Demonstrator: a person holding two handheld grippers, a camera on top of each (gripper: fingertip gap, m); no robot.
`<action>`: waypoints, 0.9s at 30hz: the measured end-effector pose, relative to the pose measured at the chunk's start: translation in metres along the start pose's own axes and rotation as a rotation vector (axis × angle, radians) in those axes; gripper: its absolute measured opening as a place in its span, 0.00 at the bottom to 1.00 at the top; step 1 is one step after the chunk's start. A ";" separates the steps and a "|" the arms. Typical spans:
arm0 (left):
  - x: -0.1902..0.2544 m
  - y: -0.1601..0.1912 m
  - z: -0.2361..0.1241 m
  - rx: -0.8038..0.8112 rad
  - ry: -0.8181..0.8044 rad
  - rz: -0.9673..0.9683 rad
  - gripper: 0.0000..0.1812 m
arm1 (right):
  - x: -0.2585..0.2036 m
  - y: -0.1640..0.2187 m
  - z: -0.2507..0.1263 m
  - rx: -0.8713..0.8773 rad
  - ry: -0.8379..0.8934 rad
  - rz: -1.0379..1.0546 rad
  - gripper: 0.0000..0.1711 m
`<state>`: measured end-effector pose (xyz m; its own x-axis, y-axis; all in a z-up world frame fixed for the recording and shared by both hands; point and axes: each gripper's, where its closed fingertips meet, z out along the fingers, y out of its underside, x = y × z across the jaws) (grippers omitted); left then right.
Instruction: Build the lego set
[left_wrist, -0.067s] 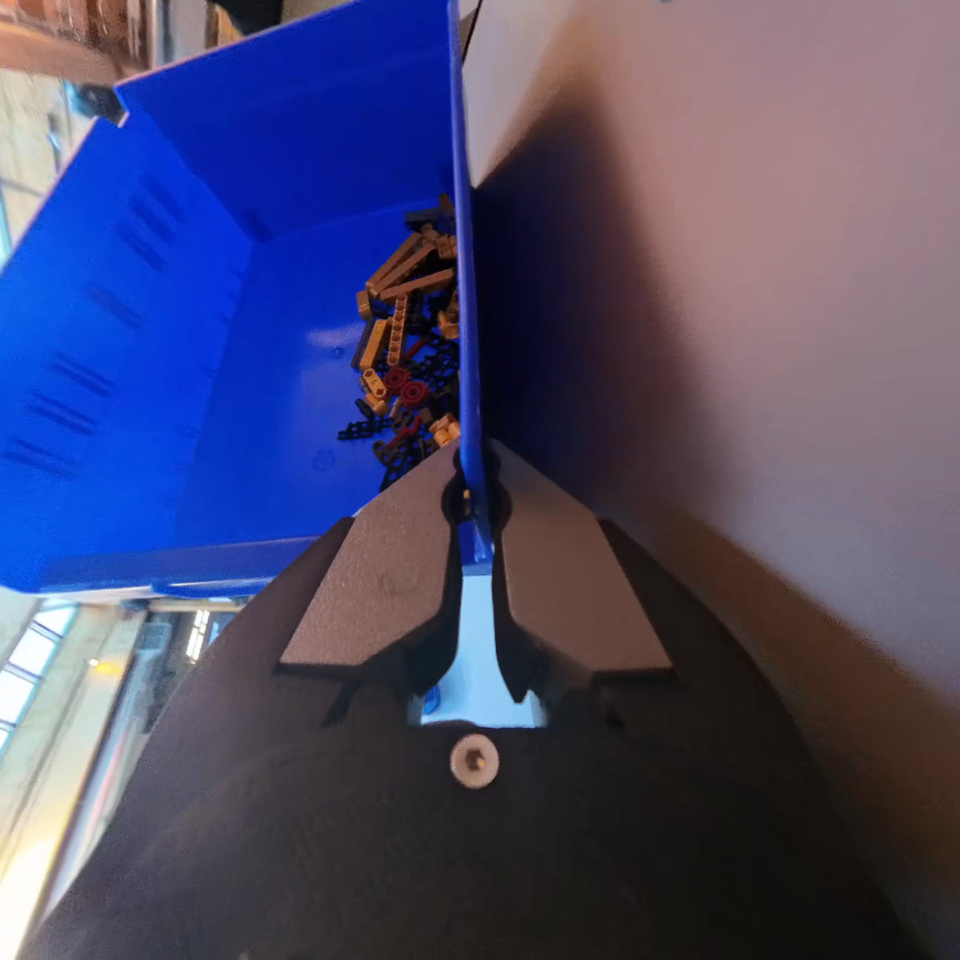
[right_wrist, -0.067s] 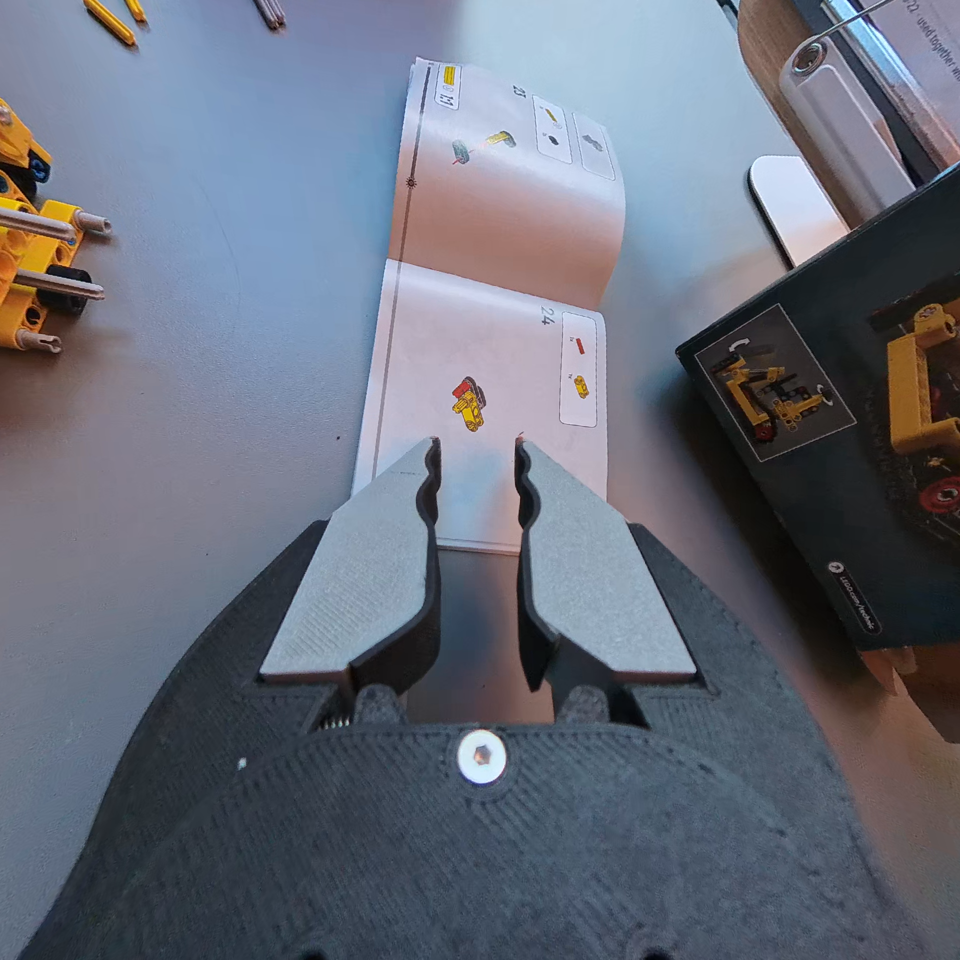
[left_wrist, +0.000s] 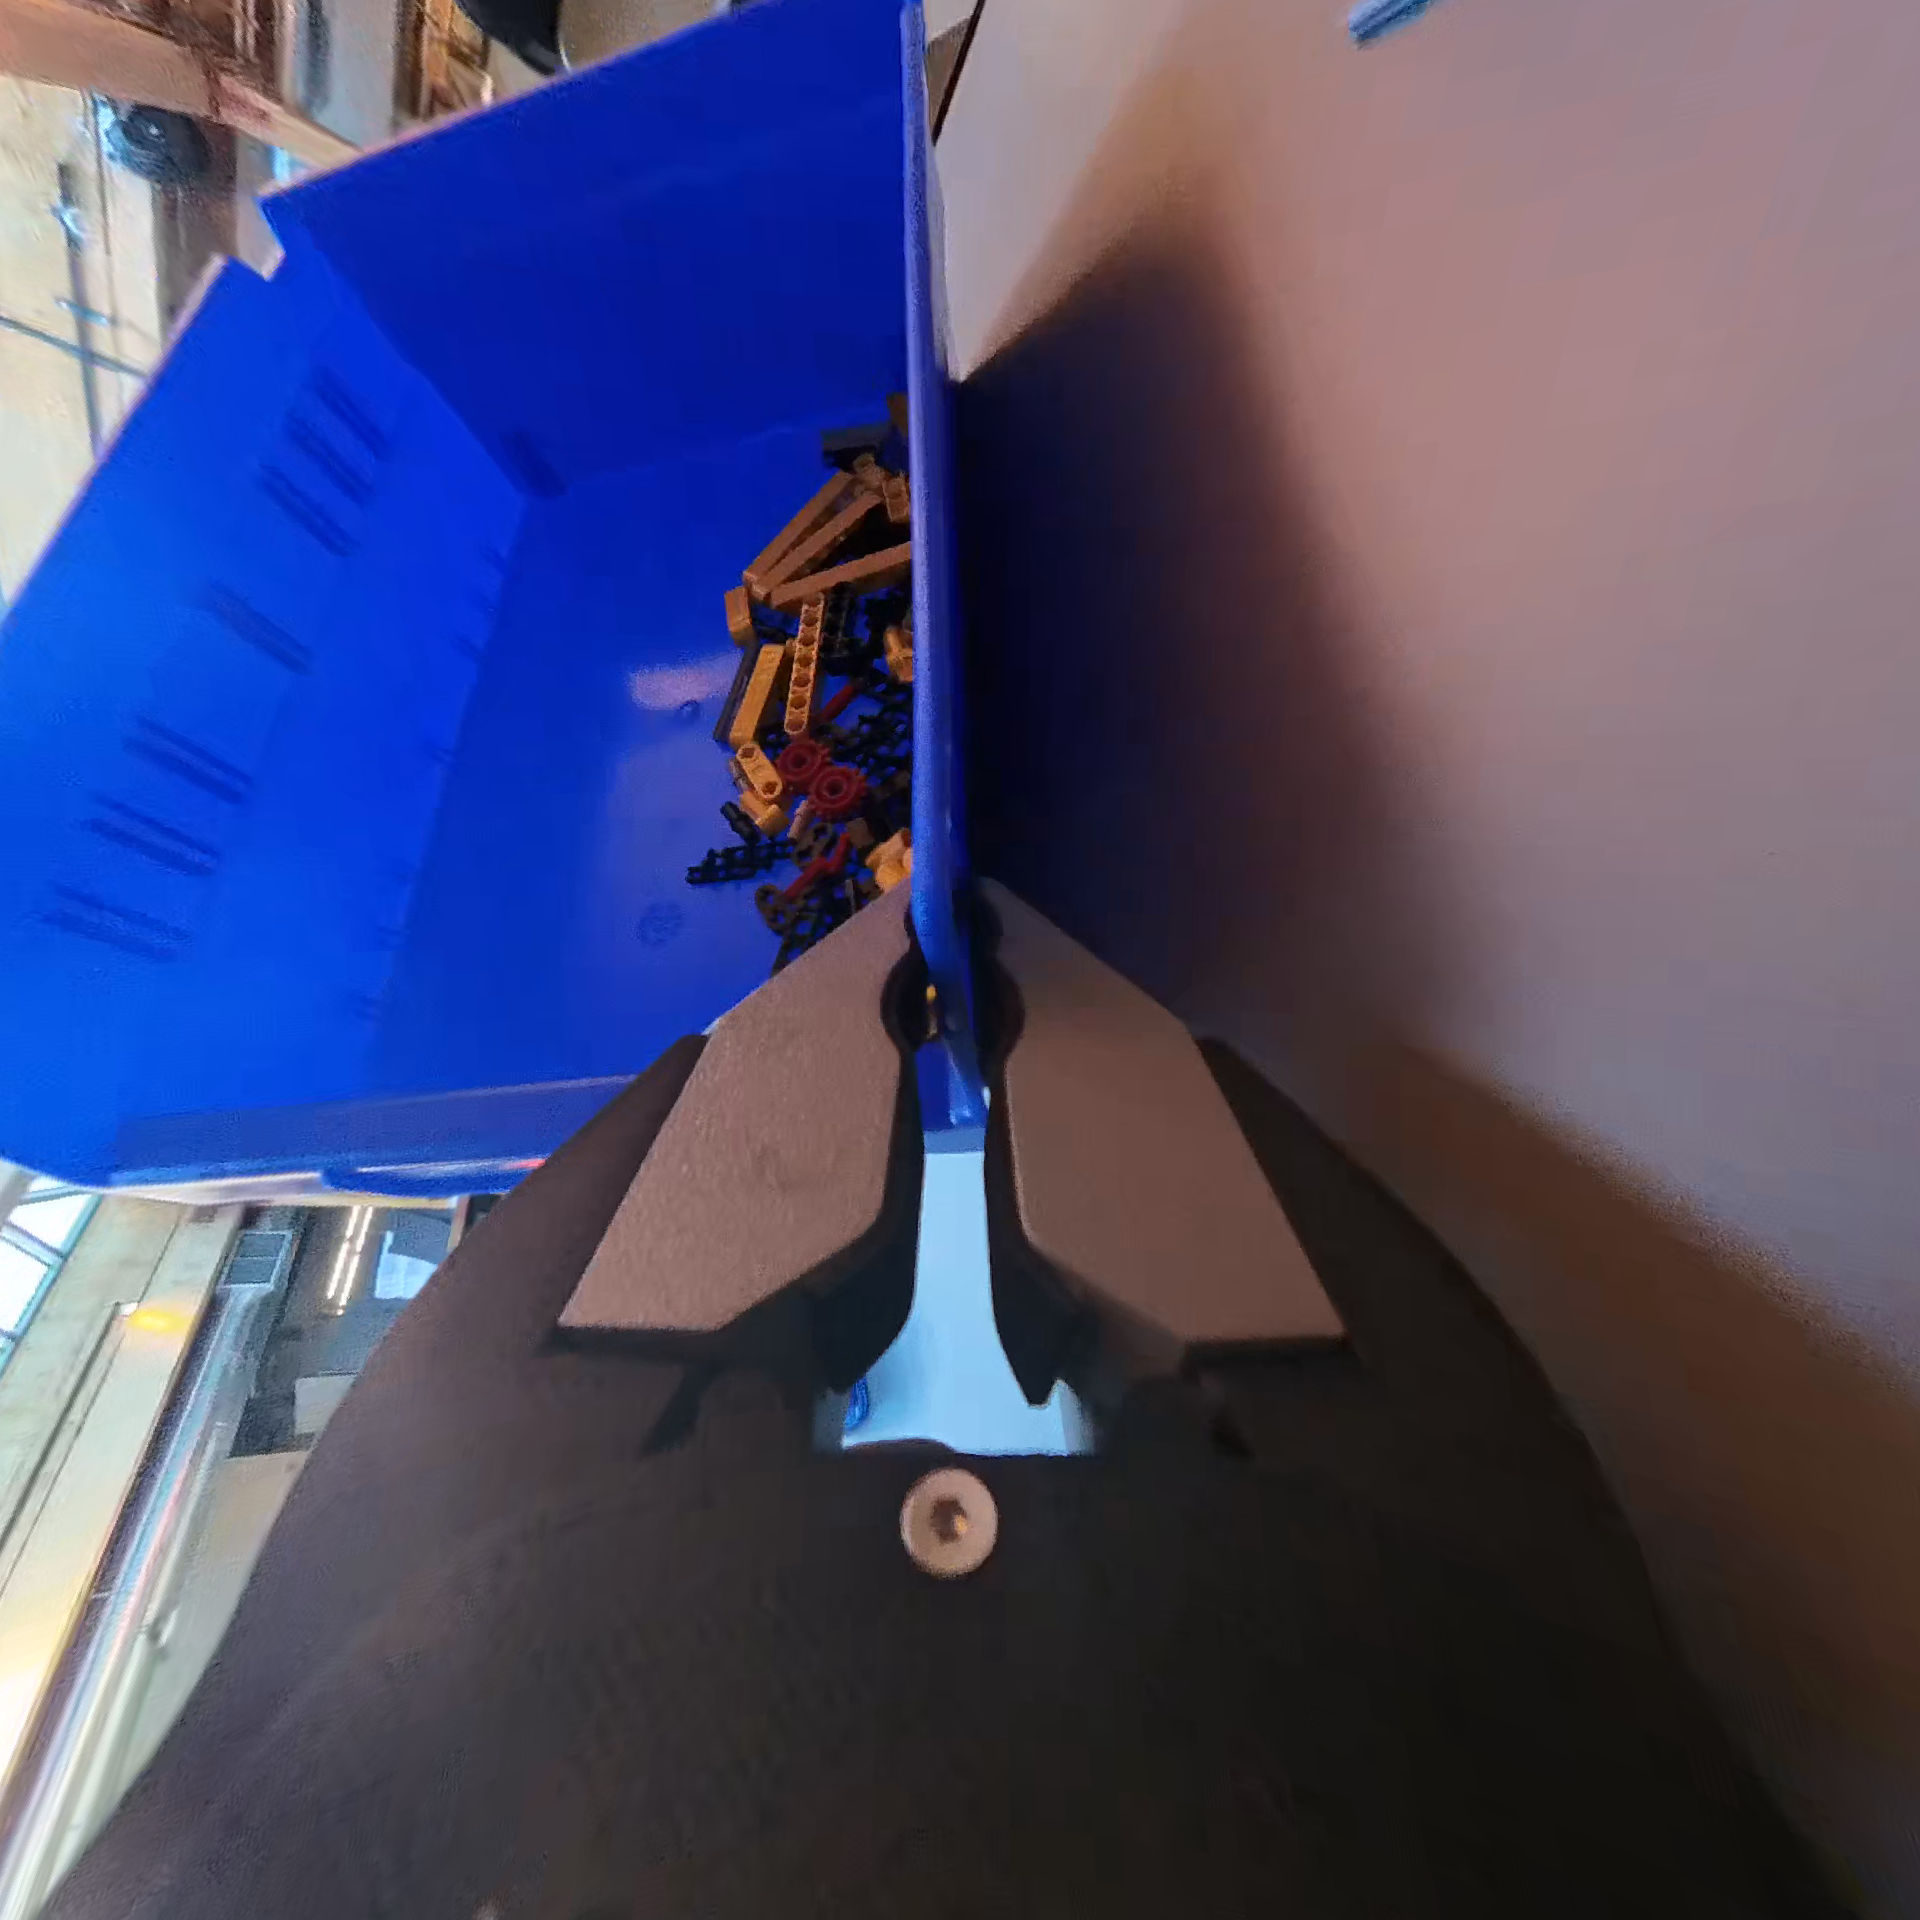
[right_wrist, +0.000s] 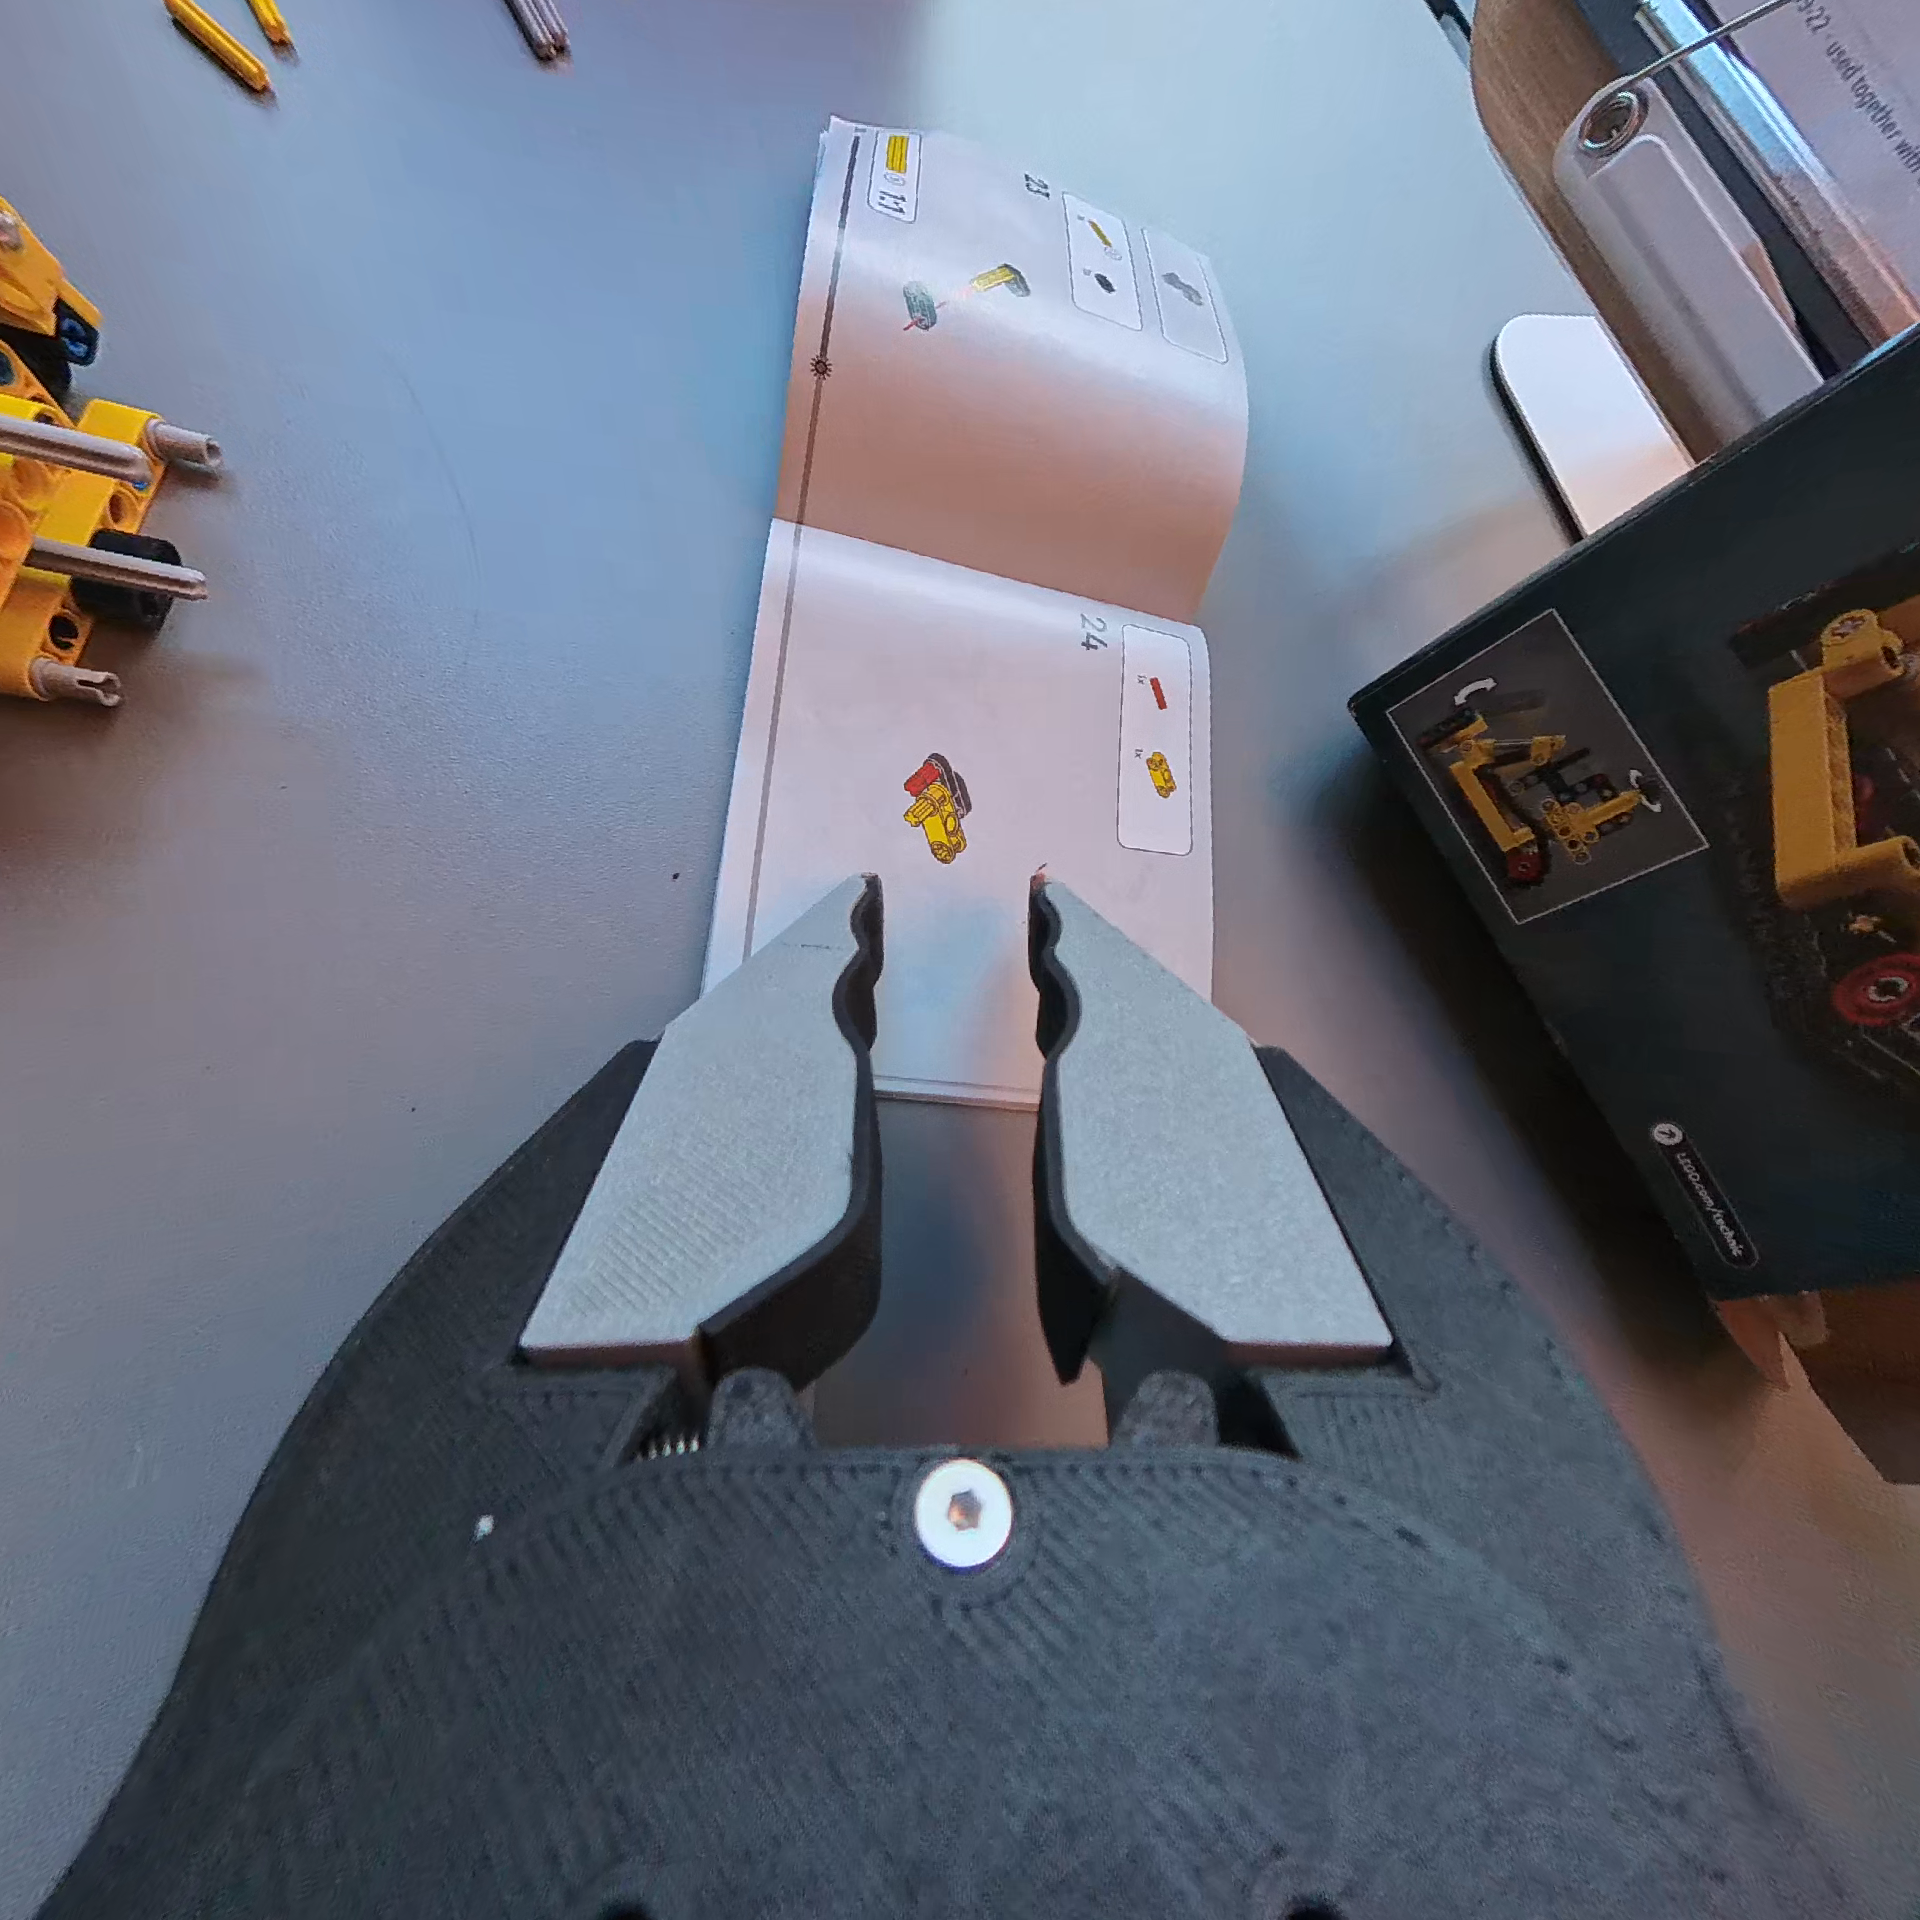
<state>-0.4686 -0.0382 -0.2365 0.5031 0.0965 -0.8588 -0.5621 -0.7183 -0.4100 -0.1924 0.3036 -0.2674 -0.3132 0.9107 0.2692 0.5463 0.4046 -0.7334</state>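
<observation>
My left gripper (left_wrist: 943, 914) is shut on the side wall of a blue bin (left_wrist: 312, 727), which is tipped on its side. A pile of loose lego parts (left_wrist: 821, 707), tan, black and red, lies against the gripped wall inside the bin. My right gripper (right_wrist: 954, 883) is open and empty, hovering over the near edge of the open instruction booklet (right_wrist: 997, 582). A partly built yellow lego model (right_wrist: 73, 520) with grey axles sits at the far left of the right wrist view.
The dark lego box (right_wrist: 1683, 862) lies to the right of the booklet. A white stand and wooden board (right_wrist: 1621, 312) are at the back right. Loose yellow and grey pins (right_wrist: 223, 42) lie at the top left. The grey tabletop (right_wrist: 416, 935) surrounds the booklet. Tip to tip, the grippers are about 45 centimetres apart.
The blue bin has tilted slightly in my left gripper's view. The right gripper has not visibly moved.
</observation>
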 end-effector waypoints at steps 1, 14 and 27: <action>0.000 -0.003 0.001 -0.002 -0.009 0.009 0.02 | 0.000 0.000 0.000 0.001 0.002 -0.001 0.14; 0.002 -0.043 0.021 -0.018 0.041 -0.159 0.02 | 0.001 0.001 -0.002 -0.001 0.025 -0.021 0.12; -0.078 -0.076 0.061 -0.058 0.236 -0.484 0.04 | 0.002 0.003 -0.003 0.001 0.026 -0.031 0.10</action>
<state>-0.5054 0.0504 -0.1571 0.8331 0.2730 -0.4810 -0.1958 -0.6677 -0.7182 -0.1893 0.3067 -0.2669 -0.3100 0.8995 0.3078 0.5358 0.4327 -0.7250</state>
